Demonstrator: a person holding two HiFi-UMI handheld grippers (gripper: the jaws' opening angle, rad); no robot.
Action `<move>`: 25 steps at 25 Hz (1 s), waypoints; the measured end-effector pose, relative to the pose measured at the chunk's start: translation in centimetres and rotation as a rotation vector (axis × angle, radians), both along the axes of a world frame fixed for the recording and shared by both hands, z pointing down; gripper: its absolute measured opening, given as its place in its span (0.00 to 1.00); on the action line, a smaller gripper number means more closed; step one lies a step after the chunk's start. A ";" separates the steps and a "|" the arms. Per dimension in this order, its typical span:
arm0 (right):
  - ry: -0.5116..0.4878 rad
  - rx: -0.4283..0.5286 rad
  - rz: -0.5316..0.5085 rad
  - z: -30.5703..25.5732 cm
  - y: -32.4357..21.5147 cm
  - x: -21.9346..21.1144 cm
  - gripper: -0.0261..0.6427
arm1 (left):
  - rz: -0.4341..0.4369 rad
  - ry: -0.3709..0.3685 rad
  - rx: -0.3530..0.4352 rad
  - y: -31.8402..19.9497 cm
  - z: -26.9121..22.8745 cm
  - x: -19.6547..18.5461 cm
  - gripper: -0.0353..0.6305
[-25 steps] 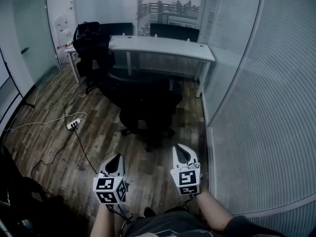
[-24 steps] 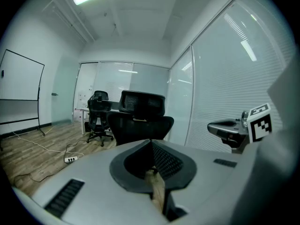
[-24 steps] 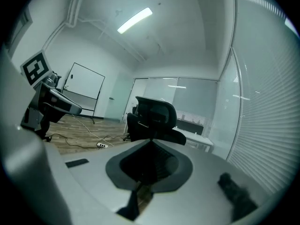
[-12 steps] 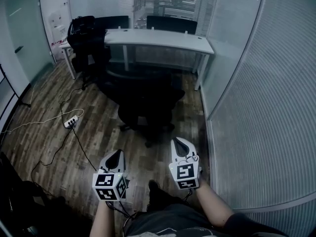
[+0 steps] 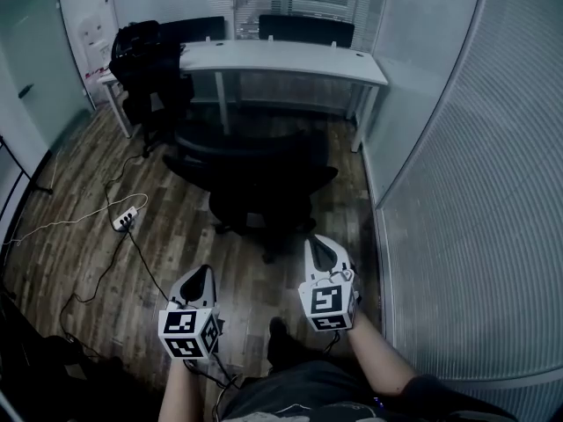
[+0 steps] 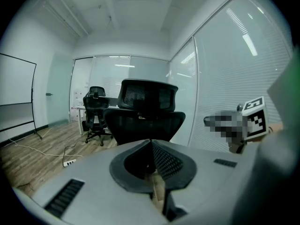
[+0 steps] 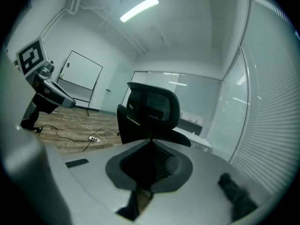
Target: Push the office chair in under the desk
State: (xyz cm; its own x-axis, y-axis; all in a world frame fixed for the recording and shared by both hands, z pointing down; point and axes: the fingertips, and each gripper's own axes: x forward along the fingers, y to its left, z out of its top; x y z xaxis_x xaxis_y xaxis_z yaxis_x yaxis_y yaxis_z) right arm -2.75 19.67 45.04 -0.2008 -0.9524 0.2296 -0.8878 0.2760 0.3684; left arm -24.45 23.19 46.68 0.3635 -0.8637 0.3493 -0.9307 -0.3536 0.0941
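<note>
Small glass-walled office, wood floor (image 5: 79,192). White desk (image 5: 281,58) runs along the far wall. Black office chair (image 5: 264,187) is pulled out into the room, backrest toward the person. It looks clear of the desk edge, but it's too dark to be sure. Left gripper (image 5: 203,272) and right gripper (image 5: 317,243) are both pinched closed with nothing between the jaws. They're side by side near the chair back, not touching it. Second chair (image 5: 145,69) sits at the desk's left end, power strip (image 5: 125,219) on the floor.
</note>
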 end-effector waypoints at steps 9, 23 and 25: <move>0.052 0.012 0.081 0.4 -9.8 2.5 0.08 | 0.006 -0.046 0.030 -10.3 -0.8 -0.5 0.08; 0.485 0.023 0.011 2.0 -17.7 4.4 0.41 | 0.034 -0.167 0.044 -18.5 -0.5 -0.8 0.17; 0.555 0.004 -0.002 2.6 -18.4 4.0 0.44 | 0.042 -0.208 0.051 -19.1 -0.5 -0.9 0.28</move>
